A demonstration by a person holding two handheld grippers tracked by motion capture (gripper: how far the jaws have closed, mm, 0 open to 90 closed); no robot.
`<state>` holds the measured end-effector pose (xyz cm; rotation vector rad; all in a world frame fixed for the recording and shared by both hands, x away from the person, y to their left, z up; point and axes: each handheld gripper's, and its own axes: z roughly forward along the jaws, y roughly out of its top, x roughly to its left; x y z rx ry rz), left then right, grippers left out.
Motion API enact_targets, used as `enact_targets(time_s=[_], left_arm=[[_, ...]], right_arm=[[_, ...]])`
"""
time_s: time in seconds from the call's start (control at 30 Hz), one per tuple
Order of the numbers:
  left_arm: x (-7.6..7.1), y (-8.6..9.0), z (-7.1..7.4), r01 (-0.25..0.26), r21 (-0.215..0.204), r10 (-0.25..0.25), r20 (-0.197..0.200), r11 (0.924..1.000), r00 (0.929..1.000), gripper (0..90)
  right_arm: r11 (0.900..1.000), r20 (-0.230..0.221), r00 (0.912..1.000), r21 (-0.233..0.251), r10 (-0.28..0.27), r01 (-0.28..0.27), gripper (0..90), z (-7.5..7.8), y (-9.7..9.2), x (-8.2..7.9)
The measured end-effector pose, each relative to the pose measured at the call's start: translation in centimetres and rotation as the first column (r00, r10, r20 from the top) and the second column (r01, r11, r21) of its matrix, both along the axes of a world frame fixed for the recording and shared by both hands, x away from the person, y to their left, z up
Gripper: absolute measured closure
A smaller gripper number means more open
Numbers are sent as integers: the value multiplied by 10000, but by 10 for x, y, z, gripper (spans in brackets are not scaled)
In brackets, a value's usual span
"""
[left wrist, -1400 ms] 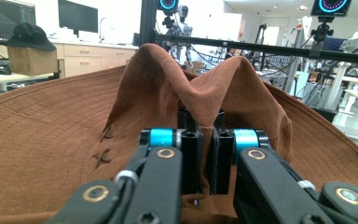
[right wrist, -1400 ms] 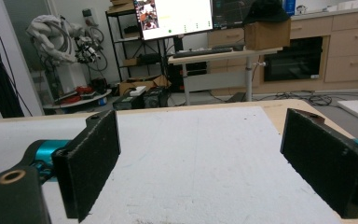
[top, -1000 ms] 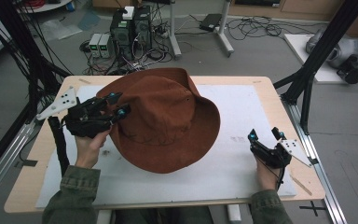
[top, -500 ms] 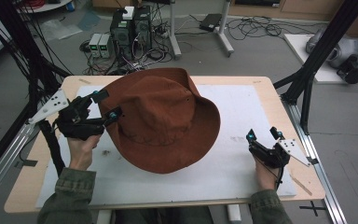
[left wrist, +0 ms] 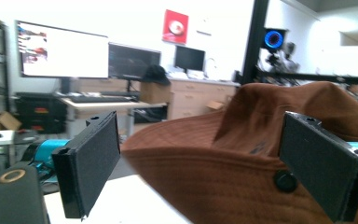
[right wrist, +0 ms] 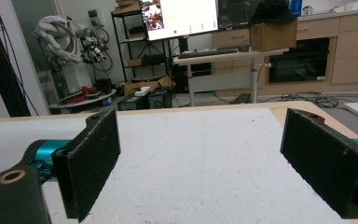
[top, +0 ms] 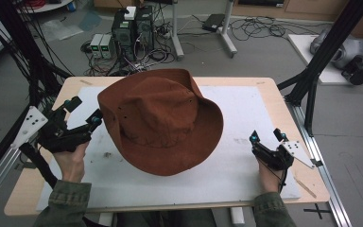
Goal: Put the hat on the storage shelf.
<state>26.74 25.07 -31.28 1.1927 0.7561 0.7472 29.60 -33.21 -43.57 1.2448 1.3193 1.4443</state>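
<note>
**One hand lets go: the hat is down on the table**

One second ago the left gripper [top: 82,109] had the brim of the brown hat [top: 163,120] between its jaws; half a second ago it was already drawing off to the left, and now it sits just beside the brim, clear of it. Its jaws have just been opening and stand wide apart with nothing pinched between them; in the left gripper view the brim [left wrist: 223,158] lies just ahead of the pads. The hat rests crown up on the white mat [top: 246,175], near the middle of the table [top: 269,82], slightly tilted.

The right gripper [top: 267,137] waits well apart from the hat on the mat's right side, jaws also spread and empty, unmoved.

The release looks like the end of a placing step: the hat seems set down.
</note>
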Motion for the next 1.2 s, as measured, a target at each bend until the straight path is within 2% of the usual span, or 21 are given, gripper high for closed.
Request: enact_targets(time_s=[0.03, 0.1, 0.2, 0.23, 0.27, 0.37, 0.4, 0.53, 0.57, 0.6, 0.7, 0.73, 0.77, 0.87, 0.9, 0.97, 1.0, 1.1, 1.13, 1.17, 1.2], left_arm=[[0, 0, 0, 0, 0, 0, 0, 10000, 10000, 131], [-6, 0, -4, -553, 62, 552, 217, 9985, 9982, 131], [-12, 0, -9, -1349, 176, 1340, 471, 9907, 9899, 143], [-15, 1, -12, -1756, 100, 1745, 727, 9844, 9820, 178], [-15, 1, -12, -1756, 100, 1745, 727, 9844, 9820, 183], [-19, 4, -15, -2315, 78, 2297, 963, 9728, 9685, 182], [-21, 4, -17, -2683, 84, 2659, 1091, 9633, 9578, 164], [-23, 7, -20, -2913, 136, 2888, 958, 9565, 9526, 175], [-24, 7, -22, -3147, 204, 3111, 1031, 9490, 9448, 175], [-24, 7, -22, -3147, 204, 3111, 1031, 9490, 9448, 175], [-28, 8, -29, -3542, 414, 3485, 1045, 9342, 9315, 174], [-30, 9, -35, -3768, 491, 3709, 991, 9250, 9234, 174], [-30, 11, -38, -3855, 466, 3803, 923, 9215, 9202, 173], [-32, 14, -43, -3942, 300, 3907, 827, 9185, 9168, 161], [-34, 16, -48, -4105, 320, 4074, 757, 9113, 9101, 161], [-34, 17, -51, -4113, 342, 4082, 716, 9109, 9101, 162], [-34, 18, -55, -4214, 487, 4185, 595, 9056, 9063, 162], [-34, 19, -60, -4300, 570, 4277, 479, 9010, 9026, 164], [-35, 21, -65, -4389, 813, 4372, 383, 8948, 8985, 164], [-35, 21, -65, -4389, 813, 4372, 383, 8948, 8985, 163], [-36, 22, -70, -4541, 1056, 4531, 343, 8847, 8908, 164]], right_arm=[[10000, -8, 10000, 7, 8, -8, 111, 0, 0, 0], [10000, 3, 10000, 4, -14, 14, 111, 0, 0, 0], [10000, -9, 10000, -10, 0, 0, 111, 0, 0, 0], [10000, -9, 10000, -6, -25, 25, 111, 0, 0, 0], [10000, 9, 10000, -38, -21, 21, 111, 0, 0, 0], [10000, 35, 10000, -69, -13, 14, 111, 0, 0, 0], [10000, 57, 10000, -33, -55, 55, 111, 0, 1, 0], [9999, 58, 10000, -77, -64, 64, 111, 0, 1, 0], [9999, 32, 10000, -104, -67, 67, 111, 0, 1, -1], [9999, 32, 10000, -104, -67, 67, 111, 0, 1, -1], [9999, 1, 10000, -98, -48, 48, 111, 0, 1, -1], [9999, 5, 10000, -99, -45, 45, 111, 0, 1, -1], [10000, -5, 10000, -83, -37, 36, 111, 0, 1, -1], [10000, -43, 10000, -51, -25, 25, 111, -1, 1, -1], [10000, -40, 10000, -73, -16, 16, 111, -1, 0, 0], [10000, -74, 10000, -27, -22, 22, 111, -1, 1, 0], [10000, -108, 9999, -17, -12, 12, 111, -2, 1, 0], [10000, -110, 9999, -73, 27, -28, 111, -2, 1, 0], [10000, -111, 9999, -40, 24, -24, 111, -2, 1, -1], [10000, -111, 9999, -40, 24, -24, 111, -2, 1, -1], [10000, -60, 10000, 4, -7, 7, 111, -1, 1, -1]])
